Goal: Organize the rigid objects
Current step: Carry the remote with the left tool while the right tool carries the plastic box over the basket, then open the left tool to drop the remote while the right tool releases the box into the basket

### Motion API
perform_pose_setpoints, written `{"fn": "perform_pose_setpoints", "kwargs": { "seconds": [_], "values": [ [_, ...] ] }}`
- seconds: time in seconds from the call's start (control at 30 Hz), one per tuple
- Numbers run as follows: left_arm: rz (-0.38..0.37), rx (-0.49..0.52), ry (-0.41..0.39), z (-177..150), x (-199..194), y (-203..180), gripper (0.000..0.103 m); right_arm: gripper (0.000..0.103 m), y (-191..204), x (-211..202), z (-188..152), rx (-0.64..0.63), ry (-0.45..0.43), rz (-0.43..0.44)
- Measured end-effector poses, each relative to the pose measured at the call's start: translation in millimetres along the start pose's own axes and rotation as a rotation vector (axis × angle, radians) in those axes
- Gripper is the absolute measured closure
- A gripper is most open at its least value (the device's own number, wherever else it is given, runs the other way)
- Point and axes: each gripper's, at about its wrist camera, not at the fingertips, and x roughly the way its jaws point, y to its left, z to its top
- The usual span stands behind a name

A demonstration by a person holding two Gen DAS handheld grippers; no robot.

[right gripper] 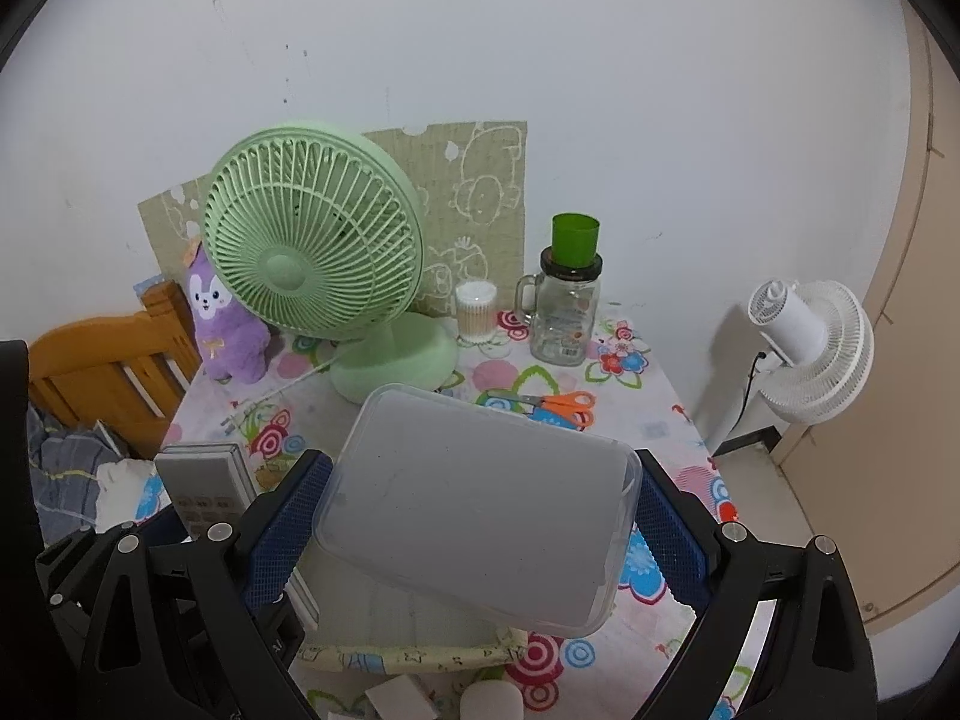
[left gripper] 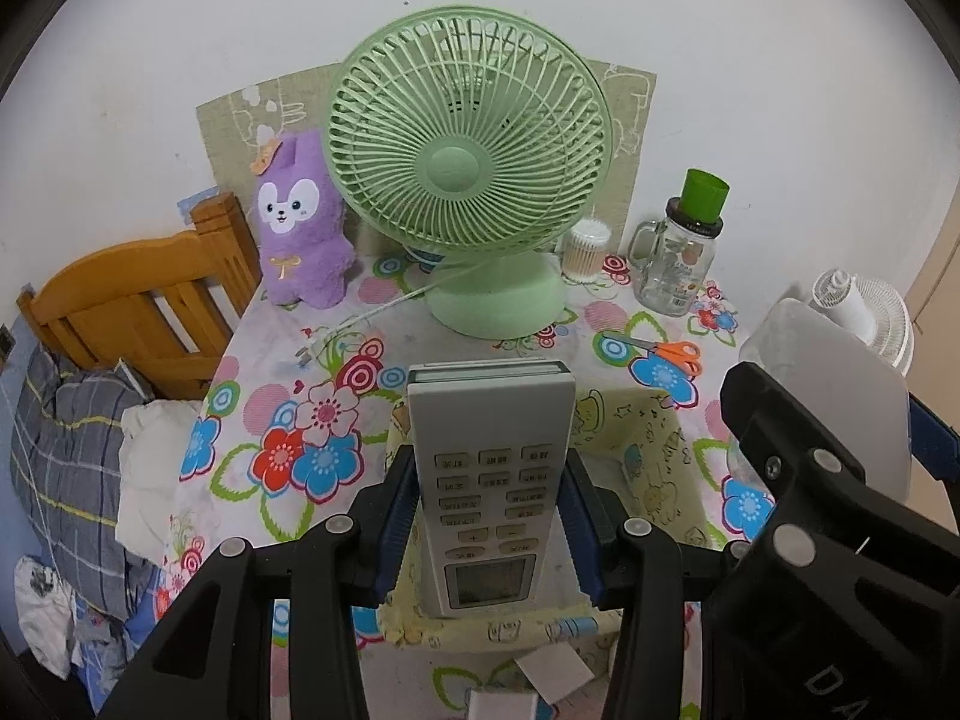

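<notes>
White remote [left gripper: 489, 480] clamped in my left gripper [left gripper: 489, 516], above the yellow fabric bin [left gripper: 654, 468] | my right gripper [right gripper: 480, 534] clamped on a clear plastic lid [right gripper: 474, 510], just right of the bin | green fan [left gripper: 468, 180] stands behind the bin.

Frosted plastic lid [right gripper: 474, 516]; matt remote [left gripper: 489, 468]; glass jar [left gripper: 675, 264]

Even soft indoor light, sharp focus, fisheye-bent dark corners.
</notes>
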Motion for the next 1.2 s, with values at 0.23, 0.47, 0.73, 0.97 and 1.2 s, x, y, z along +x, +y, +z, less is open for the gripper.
{"fn": "perform_pose_setpoints", "kwargs": {
  "seconds": [0.23,0.47,0.73,0.97,1.2],
  "values": [
    [0.009,-0.022,0.046,-4,29,5,0.056,0.006,5,27,-7,-0.004,0.033,0.009],
    [0.019,-0.036,0.103,-14,60,9,0.056,0.006,11,55,-22,-0.028,0.080,0.015],
    [0.022,-0.028,0.169,-28,86,11,0.056,0.006,15,81,-37,-0.049,0.118,0.024],
    [0.032,-0.031,0.192,-34,97,10,0.056,0.006,15,102,-45,-0.061,0.127,0.037],
    [0.008,0.003,0.191,-35,101,4,0.036,0.006,18,111,-46,-0.059,0.113,0.063]
  ]
}}
